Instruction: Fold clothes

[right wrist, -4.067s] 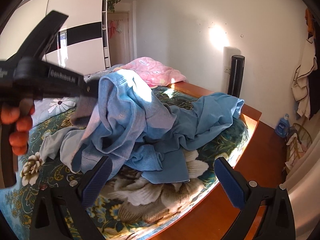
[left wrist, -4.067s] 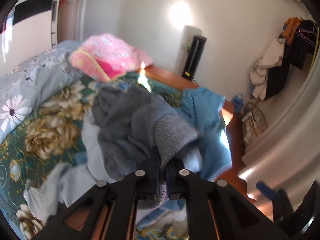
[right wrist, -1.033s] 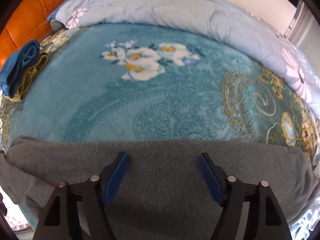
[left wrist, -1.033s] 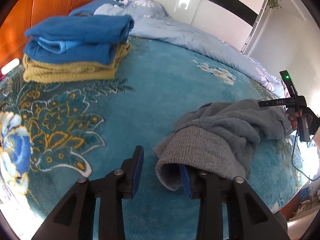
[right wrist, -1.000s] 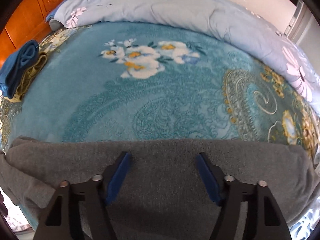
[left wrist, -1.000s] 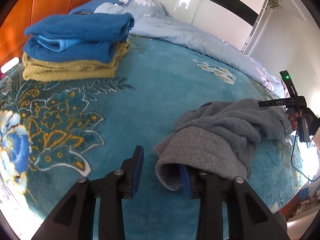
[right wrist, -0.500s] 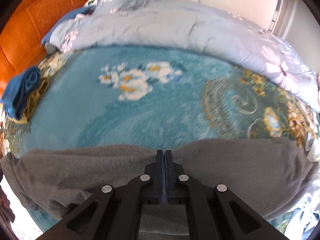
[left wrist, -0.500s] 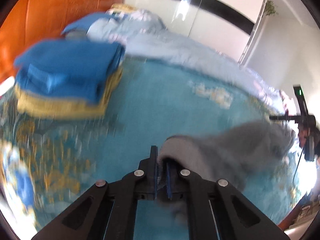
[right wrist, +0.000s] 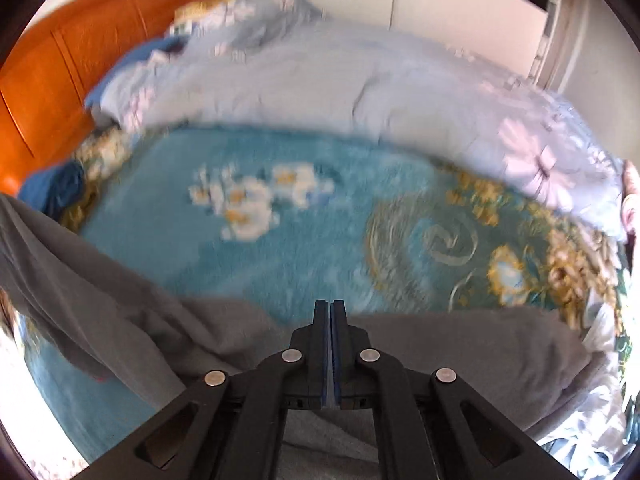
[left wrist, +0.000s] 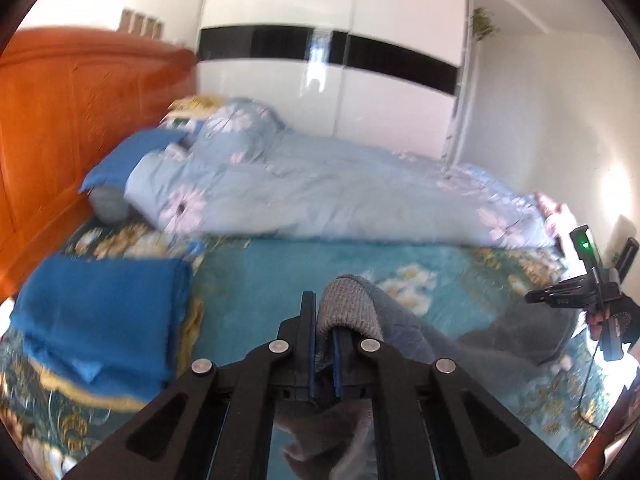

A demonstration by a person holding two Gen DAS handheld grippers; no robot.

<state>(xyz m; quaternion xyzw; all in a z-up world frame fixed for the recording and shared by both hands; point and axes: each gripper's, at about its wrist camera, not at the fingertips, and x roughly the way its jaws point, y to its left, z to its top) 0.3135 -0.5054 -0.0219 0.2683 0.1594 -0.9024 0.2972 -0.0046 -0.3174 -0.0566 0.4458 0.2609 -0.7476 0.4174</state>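
Both your grippers have closed on the grey garment [right wrist: 460, 352] and lifted it.
Left gripper [left wrist: 324, 344] pinches its ribbed hem, right gripper [right wrist: 330, 344] its edge; a folded stack [left wrist: 100, 320] is done, this one still unfolded.

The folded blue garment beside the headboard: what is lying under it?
Under the folded blue garment a yellow folded cloth shows along its edges, and both lie on the teal floral blanket. Whether anything more is in the pile is covered.
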